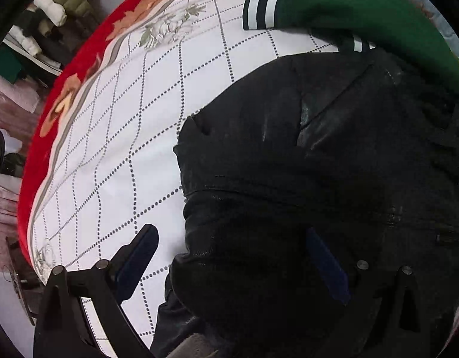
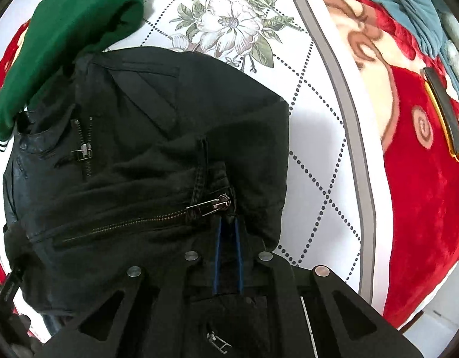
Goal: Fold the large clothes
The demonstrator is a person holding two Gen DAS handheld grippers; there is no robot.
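- On the bed [image 1: 116,137], toward its middle, we are working the black jacket [image 1: 304,155], which is lying bunched with its far end touching a green garment [image 1: 363,12] near the bed's far edge.
- We are pinching a fold of jacket cloth in the right gripper [image 2: 228,238]; its jaws are standing almost fully together, pointing down, just beside the zipper pull [image 2: 208,205].
- We are holding the left gripper [image 1: 229,268] wide open, one finger over the bare sheet and the other over the jacket's edge, gripping nothing.
- We are risking a thin grip: pinching one layer near the zipper could let the slick cloth slide out when lifted.
- We are also risking a snag, since the zipper teeth could be catching the pads.
- We are watching the green garment, because dragging the jacket could be pulling it along or burying it under the fold.
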